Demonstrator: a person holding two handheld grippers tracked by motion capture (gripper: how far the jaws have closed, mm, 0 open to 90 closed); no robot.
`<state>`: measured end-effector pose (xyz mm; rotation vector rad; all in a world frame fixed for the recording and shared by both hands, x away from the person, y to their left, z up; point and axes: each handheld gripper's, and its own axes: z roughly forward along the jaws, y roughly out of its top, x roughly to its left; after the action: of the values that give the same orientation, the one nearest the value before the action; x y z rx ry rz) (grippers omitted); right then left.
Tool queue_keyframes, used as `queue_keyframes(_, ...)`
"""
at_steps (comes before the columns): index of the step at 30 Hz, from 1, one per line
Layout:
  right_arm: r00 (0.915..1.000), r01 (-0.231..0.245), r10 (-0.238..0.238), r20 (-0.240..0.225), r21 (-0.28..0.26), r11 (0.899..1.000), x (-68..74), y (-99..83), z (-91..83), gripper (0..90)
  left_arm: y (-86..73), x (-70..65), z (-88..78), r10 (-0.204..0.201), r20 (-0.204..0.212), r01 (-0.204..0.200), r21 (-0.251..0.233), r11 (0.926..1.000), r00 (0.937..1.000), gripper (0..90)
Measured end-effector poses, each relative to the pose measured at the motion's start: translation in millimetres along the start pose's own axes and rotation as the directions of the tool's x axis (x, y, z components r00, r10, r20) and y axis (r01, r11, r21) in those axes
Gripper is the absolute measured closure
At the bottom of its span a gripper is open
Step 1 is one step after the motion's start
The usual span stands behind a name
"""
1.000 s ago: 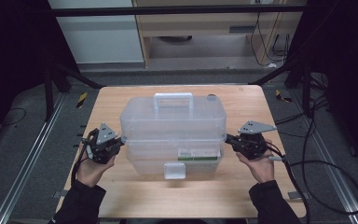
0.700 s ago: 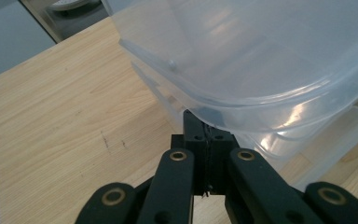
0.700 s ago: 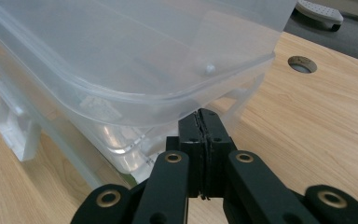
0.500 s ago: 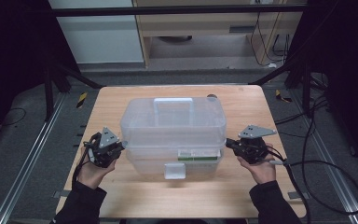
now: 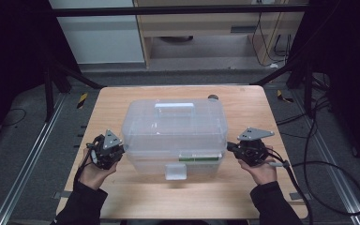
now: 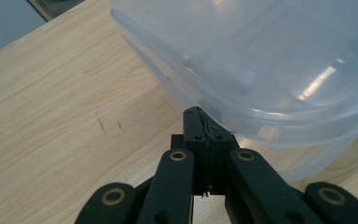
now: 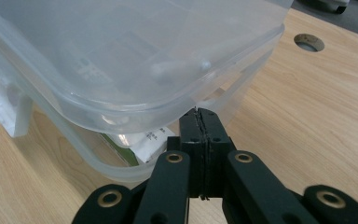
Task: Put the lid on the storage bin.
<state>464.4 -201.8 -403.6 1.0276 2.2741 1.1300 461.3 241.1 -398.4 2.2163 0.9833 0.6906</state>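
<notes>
A translucent plastic storage box (image 5: 174,140) with a handled lid (image 5: 174,119) and a white front latch (image 5: 176,171) stands mid-table. My left gripper (image 5: 121,151) is shut, empty, with its tips tucked under the lid's rim at the box's left end. In the left gripper view the shut tips (image 6: 200,115) meet the lid's rim (image 6: 223,112) from below. My right gripper (image 5: 230,146) is likewise shut at the right end. There its tips (image 7: 199,115) sit under the lid's edge (image 7: 168,109), above the base rim (image 7: 121,172). A green-and-white packet (image 7: 142,142) lies inside.
The wooden table (image 5: 122,101) has a round cable hole (image 5: 212,98) behind the box. Cables (image 5: 318,168) trail off the right side. Metal rails (image 5: 33,154) run along the floor on both sides. A cabinet (image 5: 201,28) stands beyond the table.
The lid and both grippers have sunk slightly. The hands stay at the box's two ends.
</notes>
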Motion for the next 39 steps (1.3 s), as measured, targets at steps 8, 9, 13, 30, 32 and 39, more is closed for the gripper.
queue_keyframes(8, 1.0000, 0.008, -0.009, 0.002, 0.027, 1.000, 0.1, -3.3, 4.8, 90.0, -2.9, 3.6, 2.4, -0.016, 0.011, 0.016, 0.008, 0.9998, 0.9998, 89.4)
queue_keyframes(9, 1.0000, 0.008, -0.008, 0.001, 0.029, 1.000, 0.0, -3.6, 5.2, 90.0, -3.2, 3.9, 2.8, -0.015, 0.008, 0.015, 0.008, 0.9999, 0.9999, 89.4)
queue_keyframes(13, 0.9997, 0.013, -0.014, 0.020, 0.052, 0.999, -1.5, -6.1, 8.1, 90.0, -5.6, 9.2, 6.0, -0.036, -0.020, 0.036, 0.026, 0.9990, 0.9992, 89.3)
queue_keyframes(30, 0.9822, -0.100, 0.086, 0.167, 0.074, 0.992, -44.5, -40.6, 13.6, 69.8, -46.1, 52.0, 36.9, -0.172, -0.106, 0.179, 0.063, 0.9818, 0.9794, 60.1)
queue_keyframes(32, 0.9771, -0.113, 0.097, 0.190, 0.076, 0.991, -49.6, -45.4, 13.4, 63.2, -50.4, 56.2, 39.1, -0.181, -0.117, 0.190, 0.068, 0.9794, 0.9765, 53.7)
queue_keyframes(39, 0.9546, -0.151, 0.132, 0.267, 0.055, 0.987, -66.1, -60.6, 13.0, 38.3, -58.1, 63.8, 42.0, -0.197, -0.151, 0.208, 0.066, 0.9759, 0.9688, 41.3)
